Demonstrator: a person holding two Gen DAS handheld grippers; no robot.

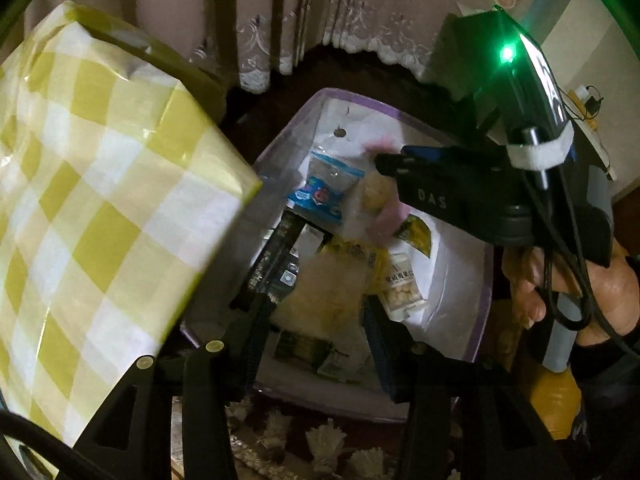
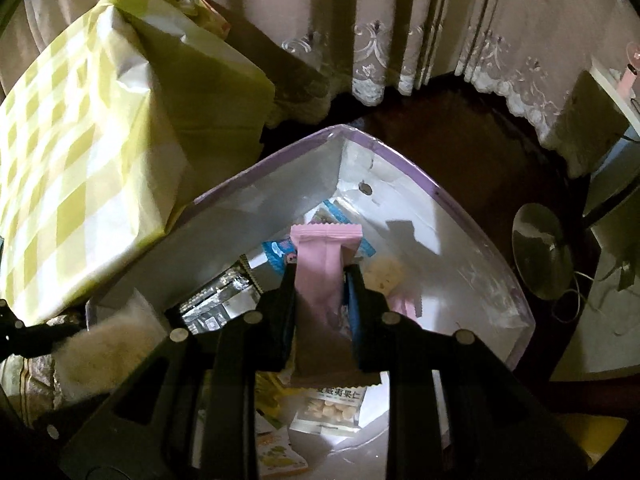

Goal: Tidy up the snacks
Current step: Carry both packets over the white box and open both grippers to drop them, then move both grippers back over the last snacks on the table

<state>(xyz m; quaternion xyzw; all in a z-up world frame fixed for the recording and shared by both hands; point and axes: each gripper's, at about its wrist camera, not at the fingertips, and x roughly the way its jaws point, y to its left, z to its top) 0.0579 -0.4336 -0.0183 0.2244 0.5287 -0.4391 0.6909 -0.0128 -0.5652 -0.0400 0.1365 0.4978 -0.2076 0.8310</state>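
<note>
Pink snack packet (image 2: 320,264) pinched in right gripper (image 2: 320,280) over purple-rimmed box (image 2: 404,160); left gripper (image 1: 316,312) clamps pale yellow snack bag (image 1: 320,292).

Storage boxes with purple rim (image 2: 404,162): one
Pink snack packets (image 2: 320,264): one between gripper fingers; a second (image 2: 406,306) lies in the box
Blue-and-white snack pouches (image 1: 326,186): one
Clear nut packs (image 1: 402,286): one
Yellow checked parcels (image 1: 100,200): one
</note>
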